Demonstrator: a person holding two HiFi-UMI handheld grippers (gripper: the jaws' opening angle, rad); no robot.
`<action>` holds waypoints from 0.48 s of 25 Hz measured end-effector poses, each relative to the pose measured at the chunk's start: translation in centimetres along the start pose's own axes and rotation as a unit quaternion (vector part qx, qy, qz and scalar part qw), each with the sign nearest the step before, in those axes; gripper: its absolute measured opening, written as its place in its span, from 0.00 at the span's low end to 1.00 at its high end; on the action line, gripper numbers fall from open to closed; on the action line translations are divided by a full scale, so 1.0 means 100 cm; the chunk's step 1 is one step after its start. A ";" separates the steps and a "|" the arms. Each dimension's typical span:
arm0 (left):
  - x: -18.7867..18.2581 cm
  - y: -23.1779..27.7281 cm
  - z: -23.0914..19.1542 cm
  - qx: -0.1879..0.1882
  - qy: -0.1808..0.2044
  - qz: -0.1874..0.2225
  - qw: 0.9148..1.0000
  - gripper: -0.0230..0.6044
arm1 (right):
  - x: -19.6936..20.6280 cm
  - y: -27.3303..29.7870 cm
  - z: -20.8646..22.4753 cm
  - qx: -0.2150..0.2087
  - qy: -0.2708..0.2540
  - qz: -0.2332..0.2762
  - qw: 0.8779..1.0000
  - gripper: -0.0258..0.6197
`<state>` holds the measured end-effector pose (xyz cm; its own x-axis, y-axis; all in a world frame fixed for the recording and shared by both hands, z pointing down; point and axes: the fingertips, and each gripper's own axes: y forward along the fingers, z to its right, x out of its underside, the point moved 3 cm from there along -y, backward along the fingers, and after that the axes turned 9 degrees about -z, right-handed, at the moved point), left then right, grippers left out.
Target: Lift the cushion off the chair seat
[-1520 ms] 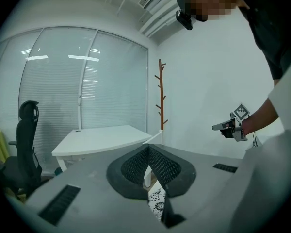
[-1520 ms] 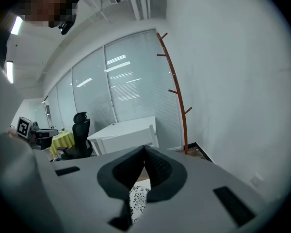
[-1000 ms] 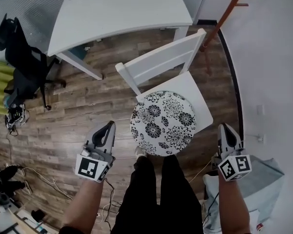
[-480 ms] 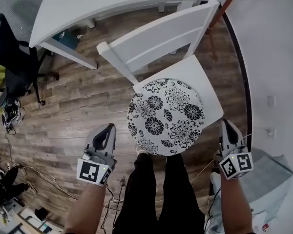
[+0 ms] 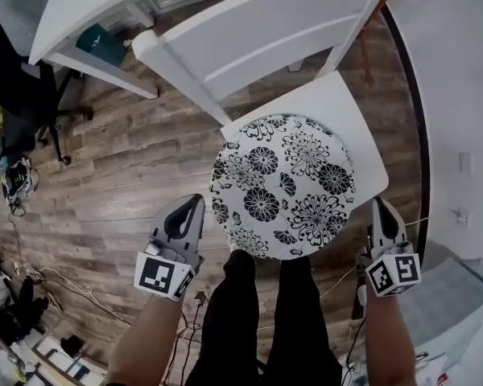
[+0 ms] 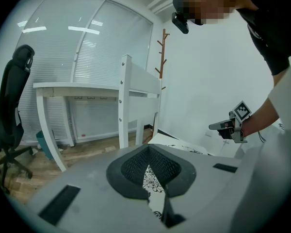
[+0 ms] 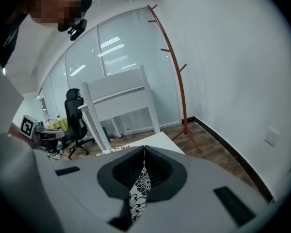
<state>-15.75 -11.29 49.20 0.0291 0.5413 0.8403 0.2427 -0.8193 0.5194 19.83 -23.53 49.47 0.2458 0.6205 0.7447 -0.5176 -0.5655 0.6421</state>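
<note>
A round cushion (image 5: 282, 183), white with black flowers, lies flat on the white chair seat (image 5: 350, 115). My left gripper (image 5: 195, 201) is shut and empty, just off the cushion's left edge. On the other side, by the seat's right front corner, my right gripper (image 5: 379, 205) is shut and empty too. In the left gripper view the closed jaws (image 6: 148, 147) point over the seat, with the cushion's pattern (image 6: 151, 179) showing below them. The right gripper view also shows closed jaws (image 7: 144, 148) and a strip of cushion (image 7: 138, 194) beneath.
The chair's slatted white backrest (image 5: 258, 30) rises at the far side of the seat. Behind it stands a white desk (image 5: 80, 10), with a black office chair (image 5: 20, 111) at the left. A coat rack (image 7: 172, 57) stands by the wall. The person's legs (image 5: 266, 320) are at the seat's front.
The chair and cushion have grown larger in the head view. Both grippers have sunk, still shut, and now sit closer to the cushion's two sides.
</note>
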 end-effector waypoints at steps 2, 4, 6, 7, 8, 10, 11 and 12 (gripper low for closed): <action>0.012 0.002 -0.001 0.004 0.003 -0.011 1.000 0.04 | 0.009 0.007 0.003 0.000 -0.014 -0.008 1.000 0.05; 0.023 0.004 -0.002 0.008 0.003 -0.019 1.000 0.04 | 0.015 0.016 0.008 0.002 -0.026 -0.012 1.000 0.05; 0.036 0.006 -0.005 0.008 -0.003 -0.024 1.000 0.04 | 0.021 0.024 0.012 0.006 -0.034 -0.015 0.999 0.05; 0.044 0.007 -0.007 0.007 -0.008 -0.028 1.000 0.04 | 0.025 0.027 0.014 0.009 -0.037 -0.016 0.999 0.05; 0.052 0.009 -0.009 0.005 -0.012 -0.031 0.999 0.04 | 0.030 0.031 0.016 0.011 -0.039 -0.017 0.999 0.05; 0.067 0.013 -0.010 0.006 -0.014 -0.040 0.999 0.04 | 0.039 0.038 0.018 0.014 -0.037 -0.023 0.999 0.05; 0.074 0.016 -0.009 0.009 -0.012 -0.046 0.999 0.04 | 0.044 0.041 0.019 0.015 -0.035 -0.028 0.999 0.05; 0.081 0.018 -0.007 0.012 -0.011 -0.052 0.999 0.04 | 0.049 0.045 0.020 0.015 -0.033 -0.034 0.999 0.05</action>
<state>-15.77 -8.46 57.06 0.0247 0.6273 0.7784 0.2684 -0.7542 0.5993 20.33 -24.11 56.31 0.3339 0.6215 0.7087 -0.4737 -0.5393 0.6962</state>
